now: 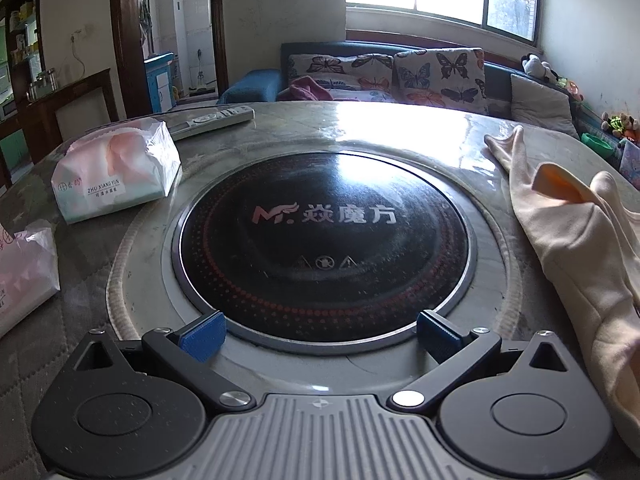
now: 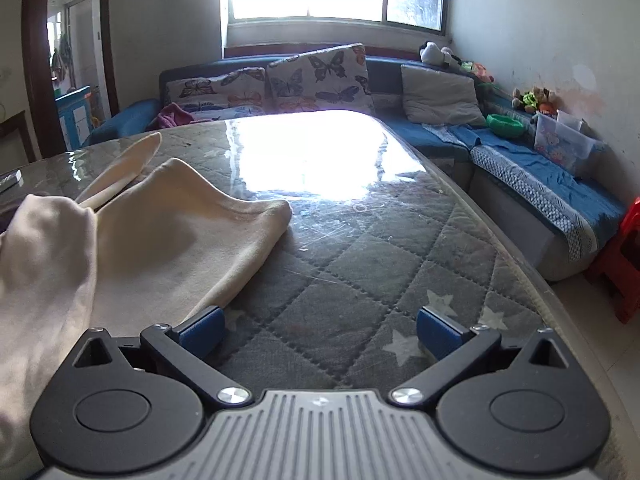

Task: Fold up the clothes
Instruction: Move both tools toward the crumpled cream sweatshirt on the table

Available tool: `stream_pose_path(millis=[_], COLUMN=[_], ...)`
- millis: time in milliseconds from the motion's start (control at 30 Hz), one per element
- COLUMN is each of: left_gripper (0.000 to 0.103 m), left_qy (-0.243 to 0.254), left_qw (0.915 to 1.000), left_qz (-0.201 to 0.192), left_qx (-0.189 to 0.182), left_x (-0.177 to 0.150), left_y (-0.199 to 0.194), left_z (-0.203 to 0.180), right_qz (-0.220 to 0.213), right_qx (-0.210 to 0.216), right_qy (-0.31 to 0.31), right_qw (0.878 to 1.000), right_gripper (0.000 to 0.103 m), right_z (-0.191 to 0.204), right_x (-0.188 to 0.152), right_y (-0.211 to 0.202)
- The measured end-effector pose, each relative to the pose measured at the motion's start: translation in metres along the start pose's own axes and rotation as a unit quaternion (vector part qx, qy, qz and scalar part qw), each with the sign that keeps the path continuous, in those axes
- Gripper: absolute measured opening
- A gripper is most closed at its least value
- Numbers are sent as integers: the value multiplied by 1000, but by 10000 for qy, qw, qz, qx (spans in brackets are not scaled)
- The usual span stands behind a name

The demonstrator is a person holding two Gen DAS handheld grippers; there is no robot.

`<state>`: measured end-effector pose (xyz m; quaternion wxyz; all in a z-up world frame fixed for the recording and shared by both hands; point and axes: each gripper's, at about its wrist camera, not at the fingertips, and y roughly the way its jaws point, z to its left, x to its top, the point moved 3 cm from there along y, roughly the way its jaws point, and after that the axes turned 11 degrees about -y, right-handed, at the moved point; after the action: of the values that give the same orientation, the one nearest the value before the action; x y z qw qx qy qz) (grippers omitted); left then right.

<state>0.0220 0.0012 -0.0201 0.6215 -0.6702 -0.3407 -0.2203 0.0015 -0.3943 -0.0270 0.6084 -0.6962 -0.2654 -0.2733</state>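
**Cream garment, loose on desk**

Item: cream soft cotton garment (image 2: 152, 240), rumpled with no tidy fold showing, lying between the two tools, right of the left gripper (image 1: 320, 334), left of the right gripper (image 2: 320, 330). Both jaws apart, holding nothing. Folding remains.

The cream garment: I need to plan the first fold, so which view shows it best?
The right wrist view: the cream garment spreads across its left half on the table, hem and strap visible. The left wrist view catches only a bunched strip at its right edge.
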Motion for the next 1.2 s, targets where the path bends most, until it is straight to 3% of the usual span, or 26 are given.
stream_pose_path(millis=[400, 700, 1200], left_gripper=[103, 103, 103], left_qy=[169, 312, 767], left_qw=[9993, 9980, 9944], left_qz=[-131, -49, -130], left_qx=[-300, -539, -711], left_x=[-19, -35, -59], left_y=[-44, -76, -114], left_z=[-17, -43, -85], right_qz=[-661, -664, -717], right_qx=[207, 489, 797], right_qy=[-645, -895, -837], right_qw=[9955, 9926, 9907], right_gripper=[103, 103, 103], right_z=[37, 67, 73], right_x=[-15, -43, -62], right_y=[-52, -89, -122])
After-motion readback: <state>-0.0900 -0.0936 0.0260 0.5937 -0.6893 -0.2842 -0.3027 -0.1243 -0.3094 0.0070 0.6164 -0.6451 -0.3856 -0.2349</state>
